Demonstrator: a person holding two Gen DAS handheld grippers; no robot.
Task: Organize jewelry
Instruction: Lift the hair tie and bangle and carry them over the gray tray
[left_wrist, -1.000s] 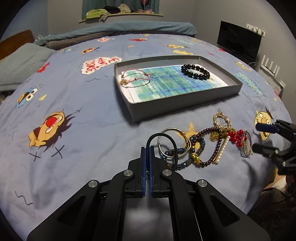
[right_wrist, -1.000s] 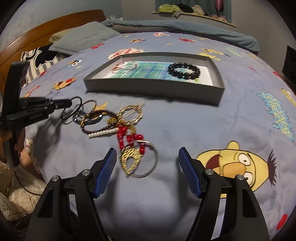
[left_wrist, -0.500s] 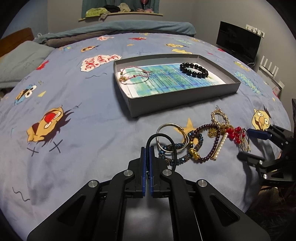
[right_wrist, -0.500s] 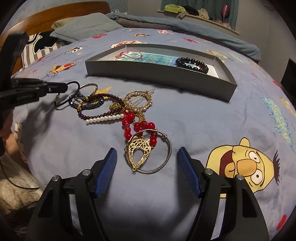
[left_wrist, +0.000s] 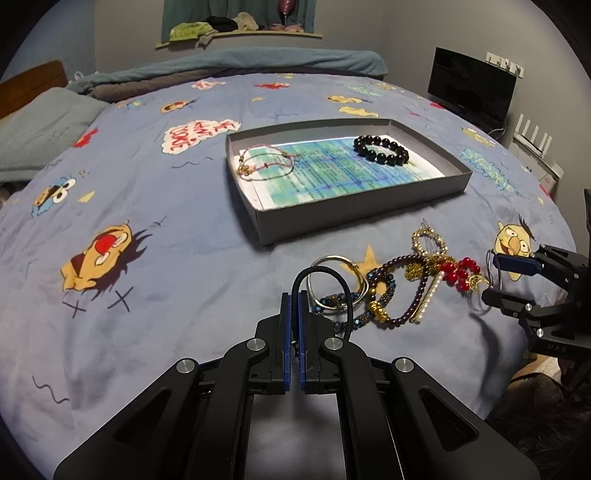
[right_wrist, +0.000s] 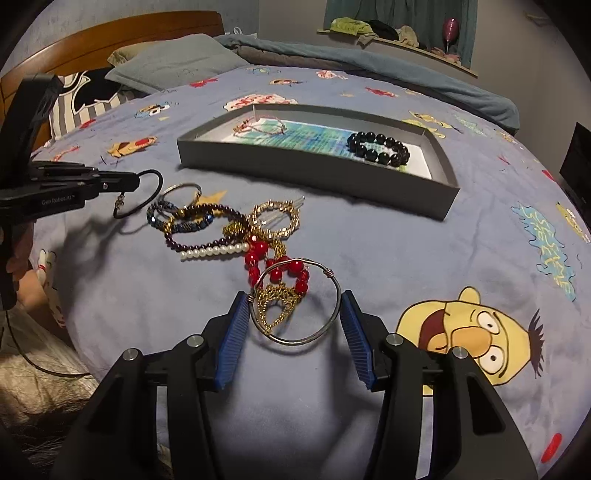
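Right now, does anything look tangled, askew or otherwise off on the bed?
Yes. Most jewelry lies in a tangled heap on the bedspread, outside the tray; beaded strands, a bangle and a gold clip overlap. The right gripper is closing around a wire hoop whose red beads run back into the heap, so lifting may drag others.

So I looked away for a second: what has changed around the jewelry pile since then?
The right gripper has come forward so the silver wire hoop lies between its closing jaws. The left gripper stays shut on the black hair tie. The gray tray is unchanged.
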